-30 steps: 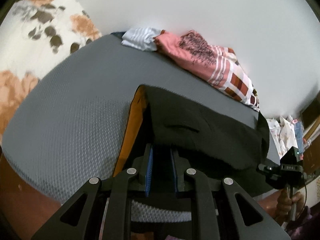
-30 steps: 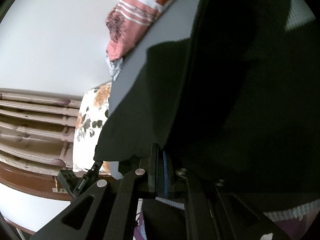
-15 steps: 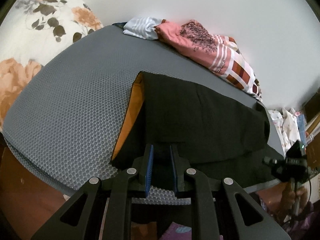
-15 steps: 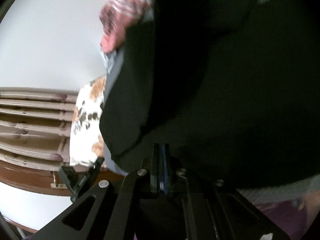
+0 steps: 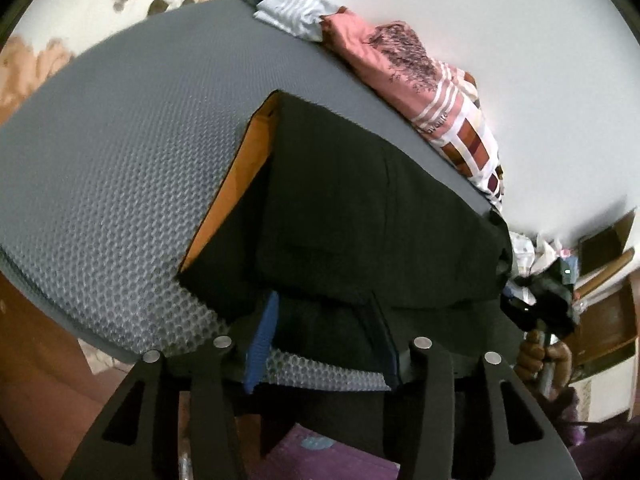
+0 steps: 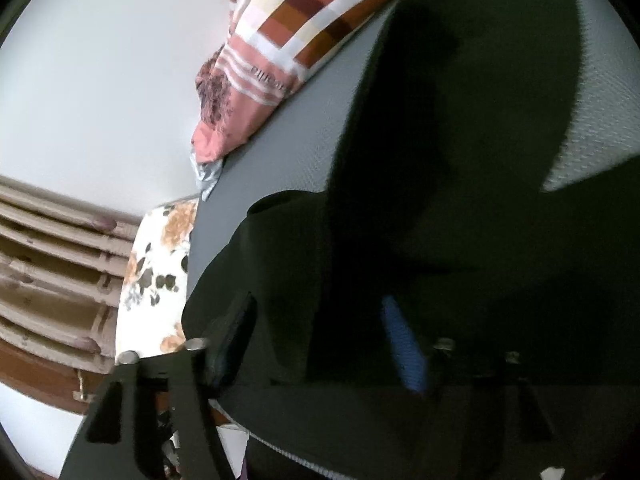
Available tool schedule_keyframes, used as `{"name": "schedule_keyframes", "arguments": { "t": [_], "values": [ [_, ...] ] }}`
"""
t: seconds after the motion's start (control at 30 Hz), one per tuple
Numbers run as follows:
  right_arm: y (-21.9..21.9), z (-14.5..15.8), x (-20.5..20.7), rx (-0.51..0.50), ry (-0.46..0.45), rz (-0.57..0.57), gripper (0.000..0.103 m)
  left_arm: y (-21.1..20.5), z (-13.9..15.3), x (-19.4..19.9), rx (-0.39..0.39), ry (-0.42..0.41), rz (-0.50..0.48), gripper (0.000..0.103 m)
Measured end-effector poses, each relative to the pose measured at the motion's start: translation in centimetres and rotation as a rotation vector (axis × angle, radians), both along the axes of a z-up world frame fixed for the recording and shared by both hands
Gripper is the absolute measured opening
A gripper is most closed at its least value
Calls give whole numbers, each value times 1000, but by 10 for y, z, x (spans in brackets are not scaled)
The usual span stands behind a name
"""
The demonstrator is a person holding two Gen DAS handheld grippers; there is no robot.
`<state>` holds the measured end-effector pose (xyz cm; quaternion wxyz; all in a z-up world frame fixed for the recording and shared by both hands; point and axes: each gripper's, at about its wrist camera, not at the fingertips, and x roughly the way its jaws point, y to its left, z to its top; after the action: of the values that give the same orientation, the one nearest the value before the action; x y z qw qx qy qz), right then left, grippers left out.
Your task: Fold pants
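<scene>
Black pants with an orange inner lining lie folded on the grey mesh mattress, near its front edge. My left gripper sits at the pants' near hem. Its jaws are opening, and the fabric lies loose between the blue pads without being pinched. In the right wrist view the pants fill most of the picture. My right gripper is low over the cloth with jaws opening, fingers spread apart and dark fabric between them. The right gripper also shows at the pants' right end, held by a hand.
A pile of pink and checked clothes and a white striped garment lie along the mattress's far edge by the wall. A floral pillow lies at one end, a slatted wooden headboard behind it. Wooden furniture stands at right.
Both grippers' jaws have spread apart and let go of the fabric they pinched. The pants have come down and lie flat on the mattress. The left gripper has sunk slightly.
</scene>
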<state>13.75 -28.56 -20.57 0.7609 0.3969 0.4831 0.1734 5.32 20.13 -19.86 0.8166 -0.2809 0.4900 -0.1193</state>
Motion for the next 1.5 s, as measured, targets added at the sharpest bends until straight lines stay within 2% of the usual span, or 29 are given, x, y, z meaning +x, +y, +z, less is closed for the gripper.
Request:
{"name": "schedule_keyframes", "arguments": {
  "t": [0.03,0.1,0.17,0.23,0.33,0.53,0.67,0.77,0.83,0.87,0.9,1.0,1.07,1.2,1.37,1.47,1.5],
  "values": [
    [7,-5,6,4,28,38,6,1,-2,0,-10,11,2,47],
    [13,-8,2,10,32,40,5,4,-5,-1,-44,33,4,47],
    [12,-8,-7,40,27,46,5,3,-6,0,-59,39,2,49],
    [9,-6,-23,123,42,36,5,1,-8,2,-52,51,-3,51],
    [11,-3,-44,135,55,34,5,-1,-11,8,-48,60,0,54],
    [16,-18,-72,164,109,39,5,4,-13,12,-45,51,40,59],
    [16,-29,-75,215,147,23,5,4,-1,6,28,-7,73,59],
    [24,-23,-79,197,136,42,5,6,7,4,90,-41,103,59],
    [27,-30,-80,192,154,48,5,4,4,7,179,-6,103,59],
    [28,-36,-81,197,172,43,5,4,3,7,245,24,129,59],
    [28,-43,-82,209,193,40,5,5,6,6,278,25,151,59],
    [31,-51,-87,219,219,40,5,4,29,-4,357,-62,212,59],
    [31,-46,-87,209,204,38,5,-7,44,-3,353,-112,183,59],
    [31,-34,-87,222,162,42,5,-51,52,14,325,-143,18,60],
    [29,-55,-92,223,213,38,5,-104,18,43,262,-80,-157,60],
    [26,-59,-92,243,219,40,11,-126,-7,51,287,-18,-202,60],
    [21,-53,-92,208,199,45,13,-128,-10,47,296,-34,-203,60]
  ]
}}
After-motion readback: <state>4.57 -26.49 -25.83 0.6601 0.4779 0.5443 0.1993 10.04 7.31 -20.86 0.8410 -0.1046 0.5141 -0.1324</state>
